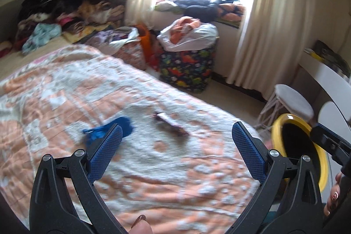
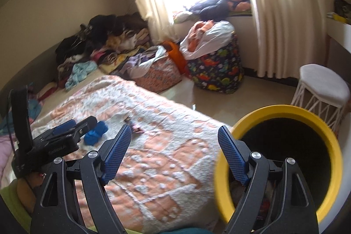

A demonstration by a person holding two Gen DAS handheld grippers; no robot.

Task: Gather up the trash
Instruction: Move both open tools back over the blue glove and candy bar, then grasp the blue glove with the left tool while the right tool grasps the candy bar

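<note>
Bedroom clutter fills the background: piled clothes against the far wall, a dinosaur-print hamper (image 1: 186, 69) by the curtained window, and a white stool (image 2: 322, 87) on the bare floor. Nearer the cameras, a bed is covered by an orange-and-white blanket (image 1: 153, 179), and two pieces of trash are seen lying on it, a crumpled blue item (image 1: 105, 131) and, just beside it, a dark wrapper (image 1: 171, 124) (its exact kind cannot be told through the blur).

At the bedside a yellow bin (image 2: 329, 146) is seen with its mouth tilted toward the cameras, close in front of the right gripper (image 2: 174, 135), whose jaws are spread wide with nothing between them; whether the bin is being supported by that side cannot be told. The left gripper (image 1: 176, 133) is likewise held agape and empty above the blanket, with the blue item near its left fingertip and the wrapper ahead between the fingers.

The step in hand is judged to be the pickup of a piece of trash by the left gripper. It would best be done with the fingers lowered to straddle one piece only, the soft blanket being pressed as little as possible so that no fabric is pinched. The bin mouth should be kept near and facing the bed.
</note>
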